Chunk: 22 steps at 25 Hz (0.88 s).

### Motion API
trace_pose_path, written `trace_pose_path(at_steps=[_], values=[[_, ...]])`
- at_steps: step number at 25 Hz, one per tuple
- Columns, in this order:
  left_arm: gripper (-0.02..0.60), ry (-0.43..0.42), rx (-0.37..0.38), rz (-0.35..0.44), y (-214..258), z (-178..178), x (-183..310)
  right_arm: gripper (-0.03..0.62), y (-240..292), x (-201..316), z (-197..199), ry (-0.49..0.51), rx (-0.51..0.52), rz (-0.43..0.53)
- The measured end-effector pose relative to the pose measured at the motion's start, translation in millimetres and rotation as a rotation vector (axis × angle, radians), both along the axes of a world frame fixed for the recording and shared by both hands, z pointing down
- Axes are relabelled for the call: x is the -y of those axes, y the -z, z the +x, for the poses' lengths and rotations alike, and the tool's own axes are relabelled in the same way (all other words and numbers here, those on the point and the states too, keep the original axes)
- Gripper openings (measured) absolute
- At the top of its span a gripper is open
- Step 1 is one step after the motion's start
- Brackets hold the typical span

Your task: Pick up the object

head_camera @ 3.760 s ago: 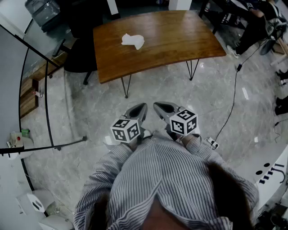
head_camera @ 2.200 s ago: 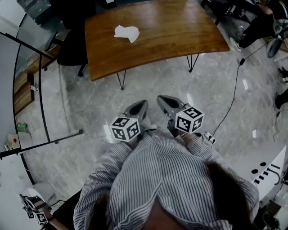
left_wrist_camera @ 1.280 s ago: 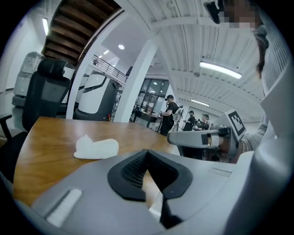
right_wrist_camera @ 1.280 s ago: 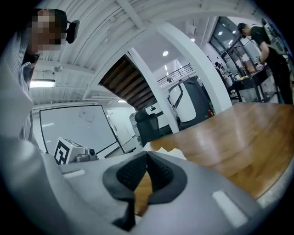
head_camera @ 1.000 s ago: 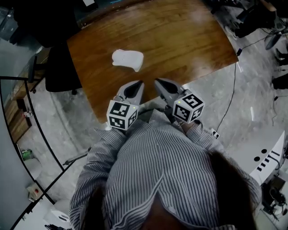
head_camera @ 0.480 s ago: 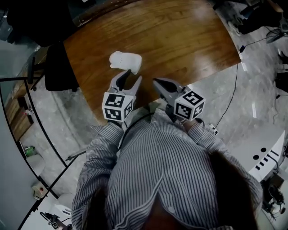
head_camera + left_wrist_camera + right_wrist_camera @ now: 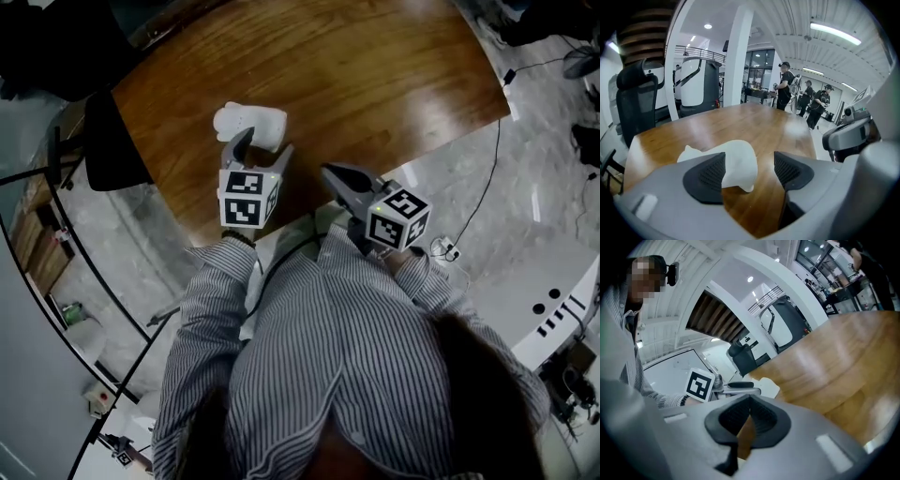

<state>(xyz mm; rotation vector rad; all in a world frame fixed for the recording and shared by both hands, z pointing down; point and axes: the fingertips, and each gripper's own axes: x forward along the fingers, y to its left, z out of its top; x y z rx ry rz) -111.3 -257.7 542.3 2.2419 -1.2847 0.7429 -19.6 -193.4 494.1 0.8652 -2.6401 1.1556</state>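
The white object [image 7: 250, 124] is lying on the wooden table [image 7: 375, 75], close to its near edge and toward its left side. In the head view its long axis is running left to right, crosswise to the left gripper [image 7: 266, 143], which is pointing down at it from the near side. In the left gripper view the object [image 7: 736, 164] is showing a small peak at its left end and a rounded bulge at its right.

The left gripper's [image 7: 749, 171] jaws have just been opening and are standing wide apart, with the object's near part between them and neither pad pressing on it.

The right gripper [image 7: 330, 172] is hovering just beside the left, over the table's edge, its jaws [image 7: 749, 416] closed together on nothing.
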Motion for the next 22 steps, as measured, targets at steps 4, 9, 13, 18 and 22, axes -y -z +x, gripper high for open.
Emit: trace_pose_path(at_steps=[4, 9, 13, 18, 22], values=[[0.334, -0.031, 0.045, -0.012, -11.8, 4.4, 7.1, 0.002, -6.2, 0.0, 4.1, -0.013, 0.014, -0.03], [0.332, -0.033, 0.163, 0.009, -25.9, 2.8, 14.3, 0.002, -14.7, 4.0, 7.6, -0.025, 0.02, -0.051], [0.304, 0.014, 0.24, 0.073, -29.1, 3.7, 18.3, 0.002, -14.8, 5.7, 13.6, -0.049, 0.029, -0.06], [0.258, 0.023, 0.307, 0.104, -29.2, 4.5, 19.6, 0.002, -11.6, 4.6, 17.3, -0.048, 0.037, -0.057], [0.253, 0.005, 0.318, 0.072, -28.2, 3.1, 19.2, 0.002, -10.2, 7.3, 19.3, -0.052, 0.041, -0.06]])
